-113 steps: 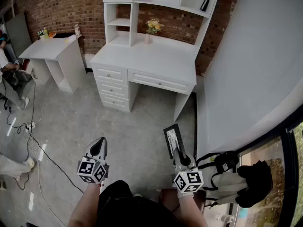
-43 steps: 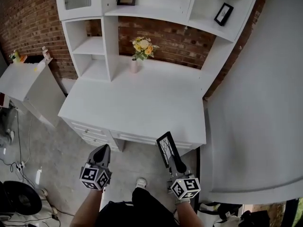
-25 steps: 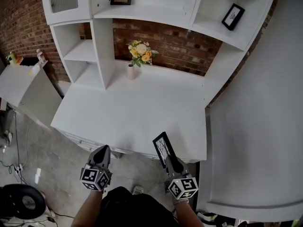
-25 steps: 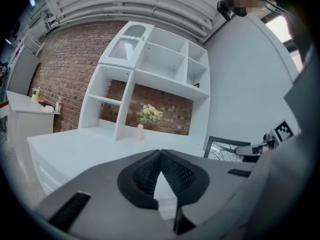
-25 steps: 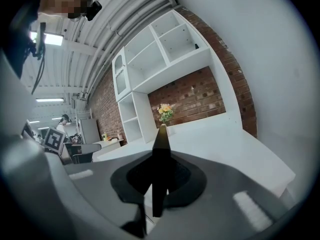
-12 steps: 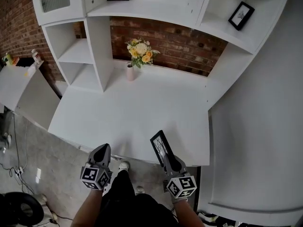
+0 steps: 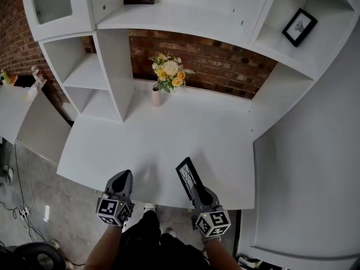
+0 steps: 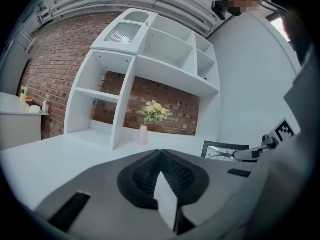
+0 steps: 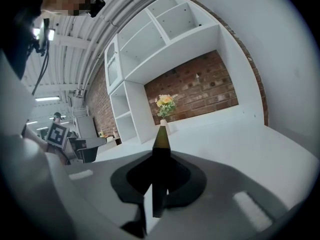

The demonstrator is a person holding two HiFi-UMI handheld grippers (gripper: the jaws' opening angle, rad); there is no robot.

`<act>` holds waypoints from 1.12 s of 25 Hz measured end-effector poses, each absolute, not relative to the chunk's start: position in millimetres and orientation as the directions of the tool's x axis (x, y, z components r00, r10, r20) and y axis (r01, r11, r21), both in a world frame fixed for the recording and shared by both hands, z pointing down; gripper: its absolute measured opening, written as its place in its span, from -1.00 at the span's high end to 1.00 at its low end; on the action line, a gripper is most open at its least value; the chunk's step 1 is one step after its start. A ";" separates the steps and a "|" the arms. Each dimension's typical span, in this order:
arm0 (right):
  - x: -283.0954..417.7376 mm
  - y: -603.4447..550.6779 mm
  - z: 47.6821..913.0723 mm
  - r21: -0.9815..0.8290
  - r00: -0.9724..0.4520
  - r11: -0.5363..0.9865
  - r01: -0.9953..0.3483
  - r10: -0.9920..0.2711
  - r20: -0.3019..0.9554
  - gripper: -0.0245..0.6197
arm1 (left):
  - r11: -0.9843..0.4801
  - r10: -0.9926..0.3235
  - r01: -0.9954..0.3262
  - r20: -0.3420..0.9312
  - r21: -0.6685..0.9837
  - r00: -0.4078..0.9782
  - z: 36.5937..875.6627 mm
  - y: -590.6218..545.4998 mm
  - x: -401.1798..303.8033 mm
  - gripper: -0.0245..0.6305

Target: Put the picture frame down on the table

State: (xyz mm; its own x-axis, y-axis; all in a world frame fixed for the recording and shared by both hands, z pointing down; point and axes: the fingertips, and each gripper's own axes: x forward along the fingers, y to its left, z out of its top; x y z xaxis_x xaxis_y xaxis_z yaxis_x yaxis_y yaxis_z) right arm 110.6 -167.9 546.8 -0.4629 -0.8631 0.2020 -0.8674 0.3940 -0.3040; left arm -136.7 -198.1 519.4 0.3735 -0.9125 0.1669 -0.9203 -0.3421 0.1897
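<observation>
**A:** Quick status, is the frame down?

**B:** Not yet. The right gripper (image 7: 196, 189) has the picture frame (image 7: 187, 176). Its jaws are nearly together, pinched on the frame's thin edge. In the right gripper view the frame stands edge-on between them.

**A:** Where is it exactly?

**B:** In the air over the near edge of the table (image 7: 219, 134), a bit right of middle and tilted. It looks clear of the tabletop, but the gripper hides its lower edge, so I can't say for sure.

**A:** And the left gripper?

**B:** The left gripper (image 7: 120, 178) has its jaws closed on each other with nothing in them. It hovers at the table's front edge, beside the right one and not touching the frame.

**A:** Is anything in the way?

**B:** No. A vase of flowers (image 7: 158, 96) sits at the back by the brick wall, well apart from the frame. The tabletop ahead of the frame is bare.

**A:** So how far along is it?

**B:** My guess is the carry is basically finished, since the frame is at the table. What's left is lowering it onto the top, opening the right jaws and backing off. The placement itself hasn't happened.
</observation>
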 end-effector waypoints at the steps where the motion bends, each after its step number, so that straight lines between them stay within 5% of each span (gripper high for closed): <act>1: 108.5 -172.4 547.8 -0.304 -0.460 0.391 -0.869 -0.864 0.205 0.85 | -0.346 -0.911 -0.919 0.168 0.190 0.378 520.3 -203.4 -137.8 0.92; 28: 57.5 -251.3 575.2 -0.344 -0.437 0.345 -0.873 -0.867 0.240 0.86 | -0.401 -0.860 -0.885 0.236 0.237 0.453 550.3 -289.5 -164.3 0.92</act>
